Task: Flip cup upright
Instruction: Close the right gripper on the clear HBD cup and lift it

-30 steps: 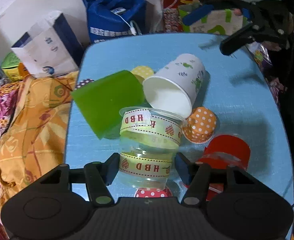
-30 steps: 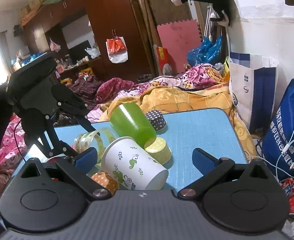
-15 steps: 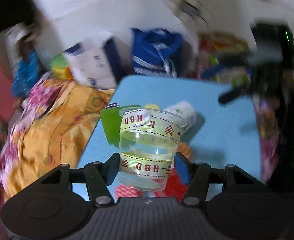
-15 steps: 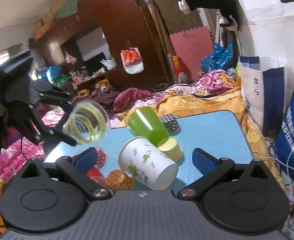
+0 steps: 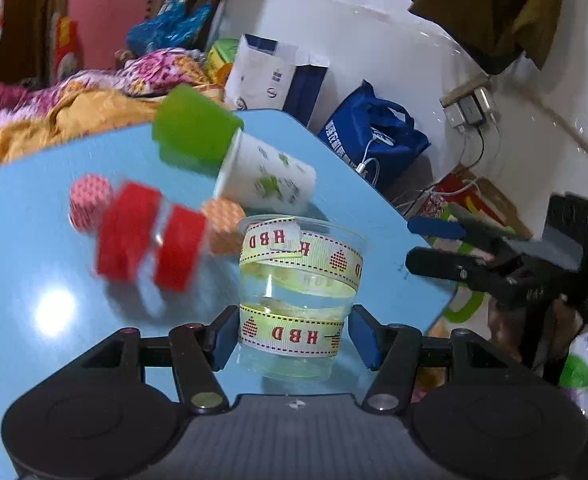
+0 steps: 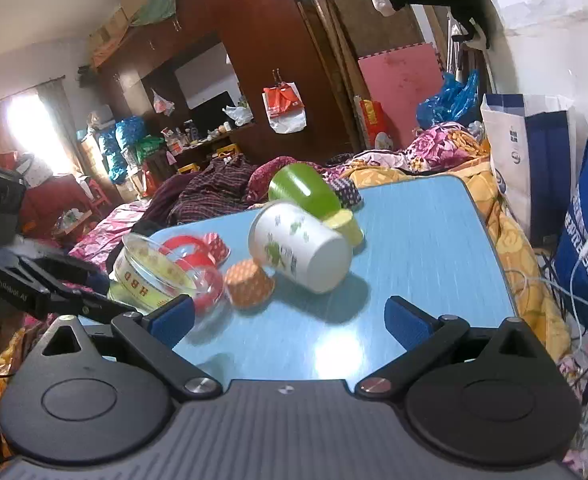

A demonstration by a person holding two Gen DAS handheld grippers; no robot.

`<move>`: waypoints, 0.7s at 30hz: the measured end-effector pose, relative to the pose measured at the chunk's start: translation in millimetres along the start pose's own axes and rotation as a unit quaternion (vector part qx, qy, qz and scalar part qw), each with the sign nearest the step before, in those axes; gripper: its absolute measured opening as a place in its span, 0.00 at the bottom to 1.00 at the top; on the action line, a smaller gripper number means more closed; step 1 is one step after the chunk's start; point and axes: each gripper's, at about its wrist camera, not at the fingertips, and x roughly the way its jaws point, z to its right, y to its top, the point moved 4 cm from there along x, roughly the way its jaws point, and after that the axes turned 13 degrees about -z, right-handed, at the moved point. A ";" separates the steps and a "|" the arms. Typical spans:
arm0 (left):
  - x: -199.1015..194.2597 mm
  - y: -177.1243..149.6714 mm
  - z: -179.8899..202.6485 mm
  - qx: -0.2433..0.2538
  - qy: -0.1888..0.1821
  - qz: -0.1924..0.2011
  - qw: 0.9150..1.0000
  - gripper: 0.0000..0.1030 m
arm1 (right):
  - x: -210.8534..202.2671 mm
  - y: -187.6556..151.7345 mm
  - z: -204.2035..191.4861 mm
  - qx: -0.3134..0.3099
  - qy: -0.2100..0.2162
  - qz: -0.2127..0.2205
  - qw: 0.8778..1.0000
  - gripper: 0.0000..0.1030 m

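Clearly "HBD" ribbon on clear cup, left claw clamping it.

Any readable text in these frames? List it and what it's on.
"HBD" – ribbon bands on the clear cup held in the left gripper.
"HBD" – same cup, right wrist view.
Blue bag print: too blurred.
White paper bag logo: too small.

Right gripper, jaws wide apart, hovers over the blue table near a tipped white paper cup.
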 end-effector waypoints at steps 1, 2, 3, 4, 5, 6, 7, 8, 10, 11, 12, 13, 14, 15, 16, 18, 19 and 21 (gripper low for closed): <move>5.7 -4.2 1.1 -0.018 -0.004 -0.001 1.000 0.61 | -1.7 -2.8 0.3 0.003 0.003 0.002 1.000 0.99; 11.4 -9.8 2.7 -0.030 -0.005 -0.006 1.000 0.61 | -2.9 -5.6 0.7 0.008 0.006 0.003 1.000 0.99; 17.0 -13.0 3.3 -0.041 -0.005 -0.012 0.999 0.60 | -3.8 -7.9 1.5 0.012 0.007 0.002 1.000 0.99; 21.9 -15.2 4.0 -0.053 -0.005 -0.012 0.999 0.60 | -3.5 -8.4 2.1 0.014 0.006 0.001 1.000 0.99; 24.2 -15.9 4.7 -0.060 -0.008 -0.009 0.998 0.60 | -3.6 -9.8 2.4 0.018 0.005 -0.001 1.000 0.99; 24.8 -17.4 4.3 -0.068 -0.012 -0.004 0.998 0.60 | -3.2 -11.6 2.0 0.019 0.004 -0.003 1.000 0.99; 25.1 -19.0 3.7 -0.078 -0.016 0.001 0.997 0.60 | -2.3 -13.1 0.9 0.020 0.003 -0.005 1.000 0.99; 27.4 -19.7 3.3 -0.086 -0.017 0.002 0.996 0.60 | -1.5 -14.3 -0.4 0.022 0.004 -0.008 1.000 0.99; 30.5 -21.5 4.1 -0.095 -0.021 0.008 0.995 0.61 | 1.1 -17.1 -4.3 0.027 0.009 -0.013 0.999 0.99; 32.7 -20.5 4.3 -0.099 -0.022 0.008 0.995 0.62 | 2.9 -18.7 -7.5 0.032 0.012 -0.016 0.999 0.99; 33.9 -21.3 3.3 -0.104 -0.026 0.010 0.994 0.62 | 5.9 -18.3 -10.8 0.035 0.014 -0.022 0.999 0.99; 34.6 -21.8 1.5 -0.110 -0.029 0.014 0.993 0.62 | 8.4 -18.6 -14.2 0.037 0.015 -0.027 0.999 0.99; 35.2 -22.5 1.4 -0.112 -0.030 0.017 0.993 0.63 | 11.5 -17.3 -16.3 0.042 0.018 -0.031 0.998 0.99; 35.5 -23.1 1.1 -0.112 -0.032 0.021 0.993 0.64 | 13.8 -15.2 -18.4 0.048 0.020 -0.036 0.998 0.99; 35.2 -23.9 0.3 -0.113 -0.034 0.024 0.993 0.65 | 15.0 -13.4 -18.9 0.055 0.023 -0.038 0.998 0.99; 34.6 -26.6 -0.2 -0.105 -0.046 0.030 0.993 0.70 | 16.5 -12.6 -18.7 0.081 0.035 -0.040 0.995 0.99; 34.9 -29.4 -1.4 -0.100 -0.055 0.032 0.993 0.70 | 18.0 -11.9 -17.2 0.097 0.045 -0.043 0.993 0.99; 34.7 -33.8 -4.7 -0.094 -0.069 0.034 0.993 0.70 | 22.2 -14.9 -16.6 0.122 0.049 -0.051 0.990 0.99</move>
